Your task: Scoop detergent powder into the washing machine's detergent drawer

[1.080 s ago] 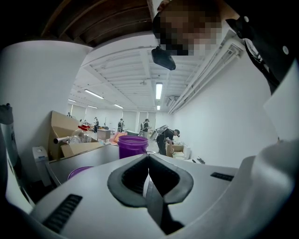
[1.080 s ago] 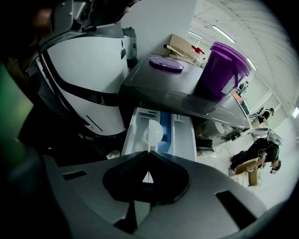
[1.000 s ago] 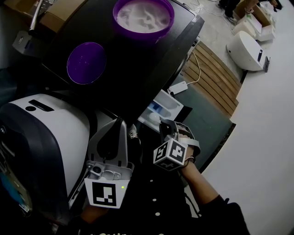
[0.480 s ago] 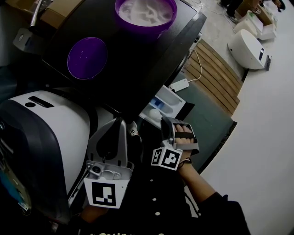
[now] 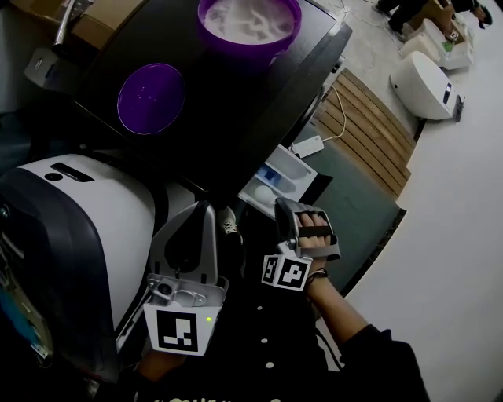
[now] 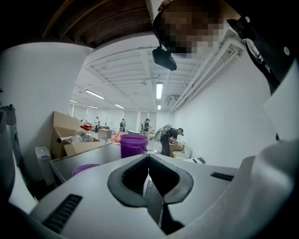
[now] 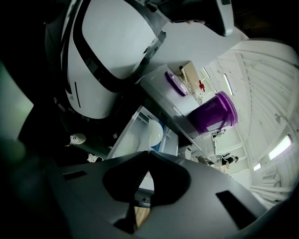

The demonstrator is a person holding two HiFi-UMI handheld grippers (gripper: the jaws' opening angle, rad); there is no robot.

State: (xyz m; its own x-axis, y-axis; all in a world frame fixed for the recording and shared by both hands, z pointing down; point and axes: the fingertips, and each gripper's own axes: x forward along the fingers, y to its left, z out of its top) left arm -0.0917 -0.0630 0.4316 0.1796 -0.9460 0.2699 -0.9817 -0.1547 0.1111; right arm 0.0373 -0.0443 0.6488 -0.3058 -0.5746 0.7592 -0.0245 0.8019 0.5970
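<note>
On the black surface stands a purple tub filled with lumpy white powder, with a flat purple lid lying apart to its left. Below the surface's edge the white drawer juts out open, showing a blue insert. The left tongs and right tongs are both closed tip to tip on nothing, the right just beside the drawer.

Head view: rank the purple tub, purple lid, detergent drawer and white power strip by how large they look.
1. purple tub, though the top edge of the frame crops it
2. purple lid, close behind the tub
3. detergent drawer
4. white power strip, clearly the smallest
</note>
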